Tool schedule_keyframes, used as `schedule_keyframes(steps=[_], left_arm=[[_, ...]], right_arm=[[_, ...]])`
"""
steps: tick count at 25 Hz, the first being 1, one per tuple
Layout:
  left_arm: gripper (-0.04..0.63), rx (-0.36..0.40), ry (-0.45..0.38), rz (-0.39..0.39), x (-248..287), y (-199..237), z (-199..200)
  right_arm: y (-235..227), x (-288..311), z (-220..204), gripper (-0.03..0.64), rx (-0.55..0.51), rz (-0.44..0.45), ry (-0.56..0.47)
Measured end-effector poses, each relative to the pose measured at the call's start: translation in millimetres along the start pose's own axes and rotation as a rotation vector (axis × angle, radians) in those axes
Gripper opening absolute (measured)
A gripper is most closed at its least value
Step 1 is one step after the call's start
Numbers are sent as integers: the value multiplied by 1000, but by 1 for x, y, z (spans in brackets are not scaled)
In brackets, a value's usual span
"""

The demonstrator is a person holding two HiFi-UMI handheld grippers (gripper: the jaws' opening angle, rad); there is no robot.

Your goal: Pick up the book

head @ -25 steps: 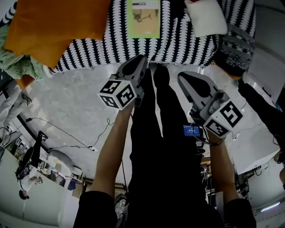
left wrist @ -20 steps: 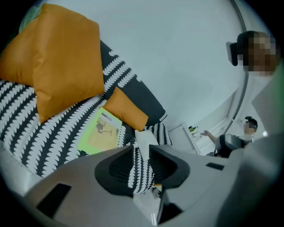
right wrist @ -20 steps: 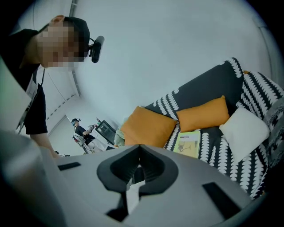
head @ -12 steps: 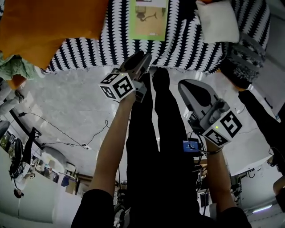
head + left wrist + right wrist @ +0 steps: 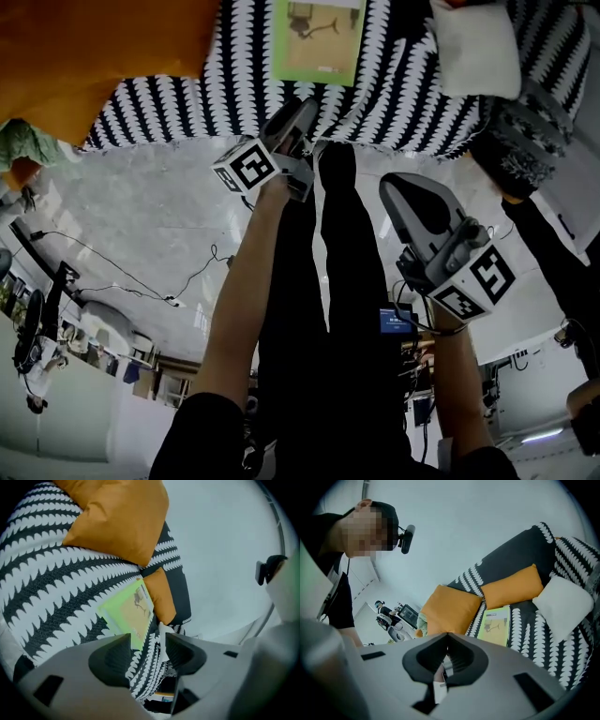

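Note:
The book, with a green border and a tan cover picture, lies flat on the black-and-white patterned sofa. In the left gripper view the book sits just beyond the jaws. My left gripper hovers at the sofa's front edge just short of the book. Its jaws are opening and nothing is between them. My right gripper hangs lower right over the floor, away from the sofa. Its jaws are shut and empty, and the book lies well ahead of them.
A large orange pillow lies left of the book and a white pillow right of it. Grey floor with cables lies in front of the sofa. My legs in black stand between the arms. Another person stands beside the right gripper.
The left gripper has moved up the picture to the sofa's edge and rolled, so its marker cube shows a different face. The right gripper has shifted only slightly. The book now sits nearer the top edge.

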State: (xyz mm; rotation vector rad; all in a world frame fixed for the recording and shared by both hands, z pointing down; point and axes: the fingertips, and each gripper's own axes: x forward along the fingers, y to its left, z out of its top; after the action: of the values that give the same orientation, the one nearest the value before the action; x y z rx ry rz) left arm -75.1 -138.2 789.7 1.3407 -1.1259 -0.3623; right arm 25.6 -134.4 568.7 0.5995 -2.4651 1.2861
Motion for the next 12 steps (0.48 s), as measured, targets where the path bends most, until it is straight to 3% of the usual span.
schedule_keyframes(steps=[12], left_arm=[[295,-116,-37,-11,28,40,10]], right_arm=[[-4,25,-3,17,35,1,12]])
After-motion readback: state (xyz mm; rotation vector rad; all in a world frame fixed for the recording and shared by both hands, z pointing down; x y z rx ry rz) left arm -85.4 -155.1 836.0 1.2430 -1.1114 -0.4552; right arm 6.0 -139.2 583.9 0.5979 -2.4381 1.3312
